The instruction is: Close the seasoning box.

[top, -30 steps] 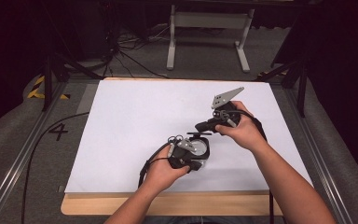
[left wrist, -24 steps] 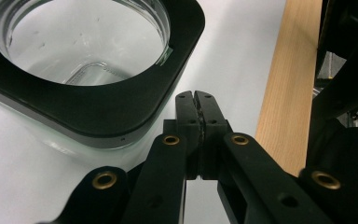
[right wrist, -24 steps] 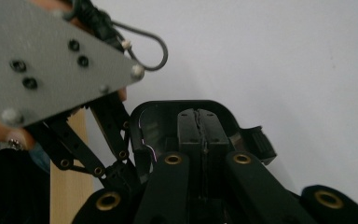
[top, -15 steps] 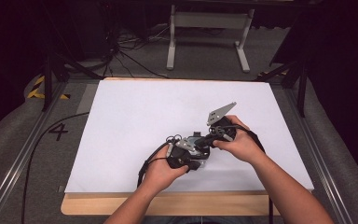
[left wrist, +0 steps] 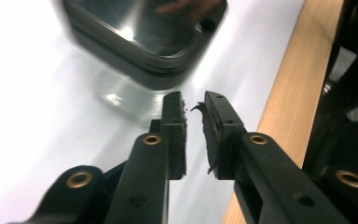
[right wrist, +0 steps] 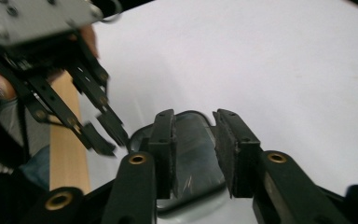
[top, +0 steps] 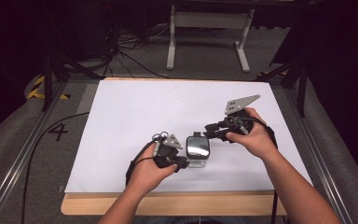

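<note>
White sheet (top: 135, 116): 1 dark tray (top: 198, 145); 2 grippers w/ parted jaws

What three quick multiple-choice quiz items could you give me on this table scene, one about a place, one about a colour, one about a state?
1. Where does the shiny rounded-square object lie?
A. between the two grippers
B. at the table's far left corner
C. on the floor

2. What colour is the sheet covering the table?
A. red
B. white
C. green

3. How do the left gripper jaws stand?
A. clamped on the object
B. parted, nothing between them
C. clamped on a cable

Answers: 1 A, the high view shows it between the left gripper and the right gripper. 2 B, the sheet is plainly white. 3 B, the left gripper view shows a bare gap.
</note>
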`<state>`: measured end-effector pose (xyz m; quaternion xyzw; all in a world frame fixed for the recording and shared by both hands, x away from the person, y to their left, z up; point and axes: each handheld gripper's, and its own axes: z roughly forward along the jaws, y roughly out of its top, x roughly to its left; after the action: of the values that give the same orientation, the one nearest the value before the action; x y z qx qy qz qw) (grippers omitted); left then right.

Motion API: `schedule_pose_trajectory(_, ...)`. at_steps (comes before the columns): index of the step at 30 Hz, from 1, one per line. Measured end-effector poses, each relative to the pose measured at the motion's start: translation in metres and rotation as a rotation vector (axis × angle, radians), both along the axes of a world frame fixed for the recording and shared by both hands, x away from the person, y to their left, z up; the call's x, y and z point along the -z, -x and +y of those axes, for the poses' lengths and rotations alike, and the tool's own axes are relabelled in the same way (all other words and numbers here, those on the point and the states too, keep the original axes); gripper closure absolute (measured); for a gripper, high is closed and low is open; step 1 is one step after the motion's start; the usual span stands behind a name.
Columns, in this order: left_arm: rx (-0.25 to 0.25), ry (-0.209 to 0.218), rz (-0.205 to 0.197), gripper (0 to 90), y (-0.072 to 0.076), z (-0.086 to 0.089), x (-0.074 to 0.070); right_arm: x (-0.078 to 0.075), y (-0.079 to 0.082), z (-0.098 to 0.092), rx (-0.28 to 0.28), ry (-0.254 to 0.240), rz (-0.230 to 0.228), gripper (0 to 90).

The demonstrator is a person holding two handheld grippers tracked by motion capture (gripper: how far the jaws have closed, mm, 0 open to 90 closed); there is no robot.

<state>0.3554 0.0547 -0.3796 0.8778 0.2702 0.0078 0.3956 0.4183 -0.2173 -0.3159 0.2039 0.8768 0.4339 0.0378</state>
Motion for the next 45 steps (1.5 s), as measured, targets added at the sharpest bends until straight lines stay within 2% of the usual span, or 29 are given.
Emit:
schedule_pose_trajectory(3,-0.051,0.013,-0.014,73.1,-0.003,0.019,-0.008,-0.004,-0.001,-0.020,0.073,-0.029,-0.024,62.3)
schedule_pose_trajectory(7,-0.116,0.019,-0.022,69.8,-0.009,0.041,-0.012,-0.001,-0.004,-0.046,0.152,-0.037,-0.029,59.8)
schedule_pose_trajectory(10,-0.174,0.045,-0.021,67.5,-0.016,0.058,-0.013,0.004,-0.006,-0.068,0.219,-0.038,-0.027,58.0)
schedule_pose_trajectory(16,-0.270,0.059,-0.031,63.3,-0.033,0.083,0.000,0.020,-0.012,-0.107,0.328,-0.015,-0.039,54.4)
schedule_pose_trajectory(18,-0.297,0.060,-0.040,60.7,-0.037,0.089,0.004,0.026,-0.014,-0.115,0.354,-0.007,-0.030,54.0)
schedule_pose_trajectory(22,-0.333,0.077,-0.053,55.9,-0.046,0.101,0.014,0.042,-0.018,-0.131,0.394,-0.007,-0.010,53.1)
schedule_pose_trajectory(25,-0.350,0.083,-0.065,51.5,-0.051,0.109,0.019,0.053,-0.020,-0.140,0.424,-0.030,-0.004,52.3)
schedule_pose_trajectory(26,-0.364,0.098,-0.073,50.5,-0.054,0.111,0.023,0.057,-0.020,-0.142,0.439,-0.035,-0.009,52.3)
schedule_pose_trajectory(27,-0.366,0.092,-0.077,49.7,-0.055,0.114,0.025,0.063,-0.021,-0.146,0.456,-0.046,-0.009,52.4)
schedule_pose_trajectory(28,-0.372,0.092,-0.087,48.3,-0.057,0.116,0.028,0.068,-0.024,-0.147,0.466,-0.034,-0.001,52.0)
schedule_pose_trajectory(29,-0.378,0.090,-0.093,46.7,-0.059,0.118,0.031,0.072,-0.026,-0.148,0.461,-0.003,0.003,52.0)
schedule_pose_trajectory(31,-0.389,0.085,-0.096,44.2,-0.063,0.122,0.037,0.079,-0.027,-0.150,0.476,0.041,-0.016,51.4)
schedule_pose_trajectory(33,-0.403,0.084,-0.092,43.6,-0.066,0.125,0.042,0.087,-0.029,-0.151,0.481,0.072,-0.001,50.6)
schedule_pose_trajectory(36,-0.416,0.085,-0.100,43.1,-0.070,0.129,0.049,0.093,-0.032,-0.152,0.463,0.099,-0.013,50.6)
schedule_pose_trajectory(38,-0.443,0.110,-0.133,42.8,-0.072,0.131,0.057,0.100,-0.033,-0.152,0.453,0.097,-0.026,50.6)
schedule_pose_trajectory(41,-0.458,0.105,-0.141,42.0,-0.074,0.135,0.064,0.108,-0.034,-0.153,0.447,0.081,-0.040,50.6)
schedule_pose_trajectory(45,-0.478,0.102,-0.119,39.6,-0.076,0.137,0.071,0.119,-0.034,-0.153,0.458,0.059,-0.037,49.5)
